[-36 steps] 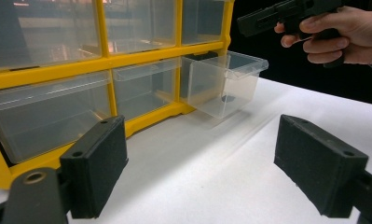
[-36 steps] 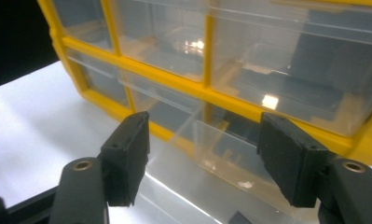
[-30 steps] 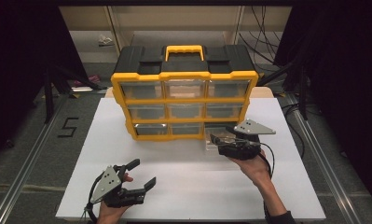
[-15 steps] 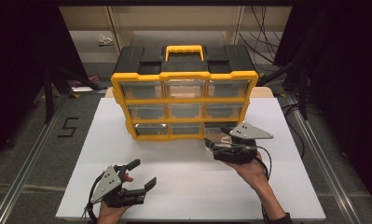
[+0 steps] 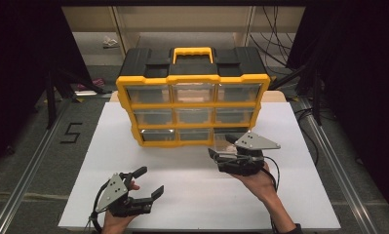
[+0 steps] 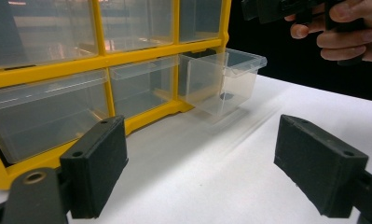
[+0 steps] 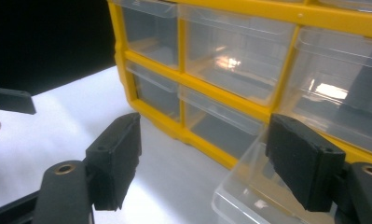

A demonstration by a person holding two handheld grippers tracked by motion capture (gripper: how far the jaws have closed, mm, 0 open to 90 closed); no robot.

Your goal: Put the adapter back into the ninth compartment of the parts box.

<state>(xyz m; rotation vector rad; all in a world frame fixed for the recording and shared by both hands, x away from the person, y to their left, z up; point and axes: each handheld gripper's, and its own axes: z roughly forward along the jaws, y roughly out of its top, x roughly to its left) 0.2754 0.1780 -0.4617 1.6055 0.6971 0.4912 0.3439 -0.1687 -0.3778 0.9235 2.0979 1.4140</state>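
At the near right of the desk, the right tongs (image 5: 215, 157) are held level in the person's right hand (image 5: 258, 183), directed at the bottom row of the drawer cabinet (image 5: 192, 105). Their jaws are seen apart, having just been opening, and nothing is pressed by the pads; in the right gripper view one pad stands over the rim of the pulled-out drawer (image 7: 249, 200), but contact cannot be judged. The grey three-cornered plate (image 5: 257, 142) is carried on top of this gripper.

At the near left edge of the desk, the left tongs (image 5: 150, 183) are held in the left hand (image 5: 115, 219), jaws spread wide with nothing between them. In the left gripper view, bare white surface is seen between the two black pads (image 6: 99, 170), and the right hand is seen at the upper right corner.

The clear plastic drawer (image 6: 223, 79) is located at the right end of the bottom row, drawn partly out of its slot and projecting over the desk (image 5: 192, 195); a small dark item (image 6: 226, 96) is visible through its wall. The remaining drawers are seated flush in the yellow frame. The cabinet is stood upright at the far middle of the white desk, with a black top and a yellow carrying handle (image 5: 192, 52).
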